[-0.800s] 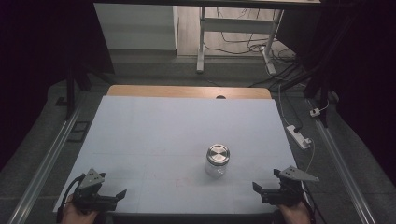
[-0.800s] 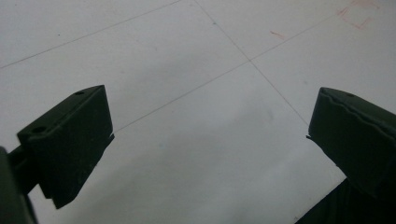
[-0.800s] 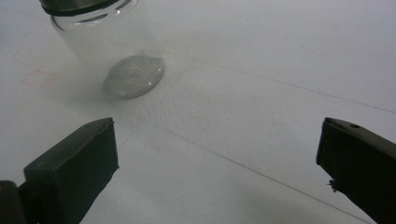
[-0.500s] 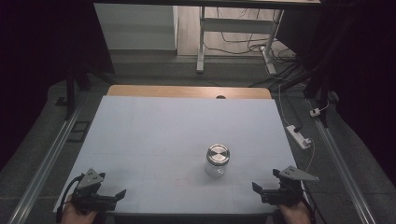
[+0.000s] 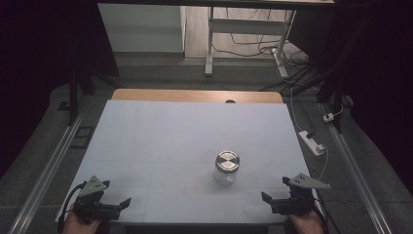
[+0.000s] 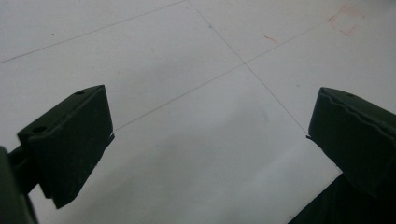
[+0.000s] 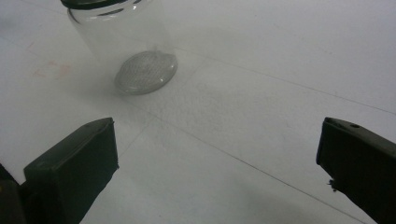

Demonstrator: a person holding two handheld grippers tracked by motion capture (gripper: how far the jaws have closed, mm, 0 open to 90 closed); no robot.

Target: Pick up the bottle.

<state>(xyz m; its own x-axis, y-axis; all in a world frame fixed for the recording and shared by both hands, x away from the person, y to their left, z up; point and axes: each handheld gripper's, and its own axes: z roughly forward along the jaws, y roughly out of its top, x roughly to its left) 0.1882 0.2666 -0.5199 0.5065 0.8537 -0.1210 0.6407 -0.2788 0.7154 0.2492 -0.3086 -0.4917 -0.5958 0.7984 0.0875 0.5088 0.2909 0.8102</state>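
A clear glass jar with a silver metal lid stands upright on the white table top, right of centre and toward the near edge. My left gripper rests at the near left corner, jaws open over bare table. At the near right corner my right gripper is open too, with the jar a short way ahead and to the left of its jaws. Nothing lies between either pair of jaws.
The table's far edge shows a wooden strip. A white power strip with its cable lies on the floor by the right edge. Metal rails run along both sides, and a desk frame stands beyond.
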